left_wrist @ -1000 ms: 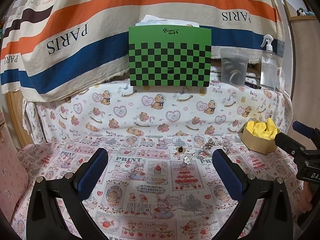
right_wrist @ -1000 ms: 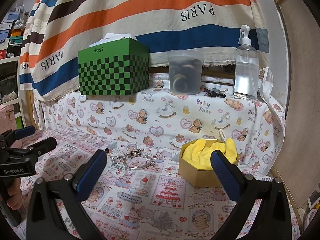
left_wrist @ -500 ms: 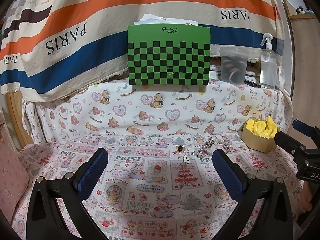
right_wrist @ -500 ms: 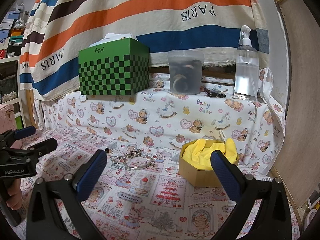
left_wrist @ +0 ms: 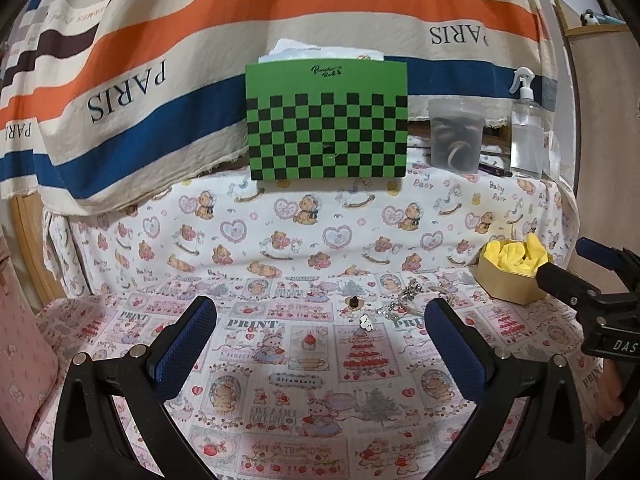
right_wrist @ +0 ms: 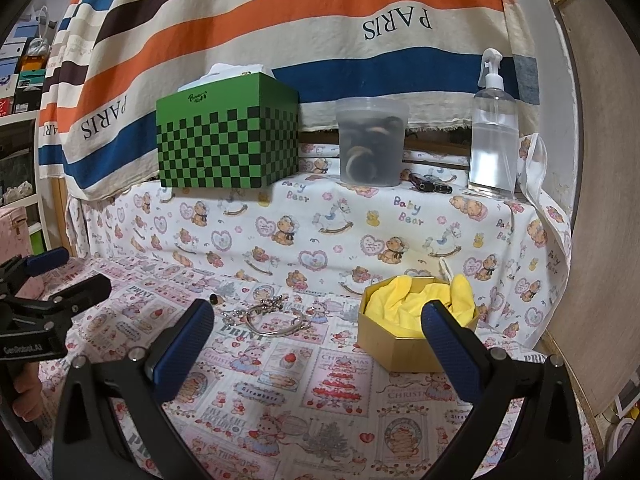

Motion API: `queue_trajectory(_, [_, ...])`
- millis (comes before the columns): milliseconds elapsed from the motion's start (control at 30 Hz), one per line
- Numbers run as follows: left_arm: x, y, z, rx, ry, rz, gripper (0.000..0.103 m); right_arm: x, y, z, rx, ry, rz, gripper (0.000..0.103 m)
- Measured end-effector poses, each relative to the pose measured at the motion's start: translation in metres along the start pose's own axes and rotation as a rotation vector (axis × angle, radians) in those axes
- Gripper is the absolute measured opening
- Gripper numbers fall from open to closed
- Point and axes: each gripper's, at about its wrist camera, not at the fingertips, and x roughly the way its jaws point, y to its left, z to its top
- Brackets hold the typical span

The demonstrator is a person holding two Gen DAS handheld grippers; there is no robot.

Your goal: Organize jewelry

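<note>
Left gripper (left_wrist: 320,334) spread wide, nothing between the blue pads, hovering over the printed cloth of the table (left_wrist: 280,392). Right gripper (right_wrist: 318,332) likewise spread wide, holding nothing, over the same cloth. Landmark: gold hexagonal box (right_wrist: 404,344) lined with yellow cloth (right_wrist: 416,300), standing on the table on the right side.

Just left of the box: silver bangle (right_wrist: 276,322) lying flat, with a silver chain cluster (right_wrist: 272,303) touching its far edge. Further left of the box: small dark bead (right_wrist: 214,300), apart from the bangle. In the left wrist view a small white charm (left_wrist: 366,321) lies nearer the camera than the bead (left_wrist: 354,301), also left of the box (left_wrist: 510,286). All jewelry outside the box, on the cloth.

Behind the box, up on a cloth-covered ledge: green checkered tissue box (right_wrist: 228,136) far left, translucent tub (right_wrist: 372,144) with dark rings inside, clear spray bottle (right_wrist: 494,128) right above the box. Striped PARIS fabric (right_wrist: 280,32) hanging at the back.
</note>
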Motion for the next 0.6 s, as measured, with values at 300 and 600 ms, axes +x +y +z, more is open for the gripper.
queue_trajectory(300, [-0.0038, -0.0019, 0.0005, 0.011, -0.018, 0.01, 0.103, -0.0003, 0.0012, 0.0001, 0.001, -0.001, -0.001, 0.103])
queue_trajectory(600, [-0.0052, -0.0015, -0.0001, 0.014, -0.022, 0.01, 0.103, 0.0007, 0.0011, 0.0002, -0.001, 0.003, 0.001, 0.103])
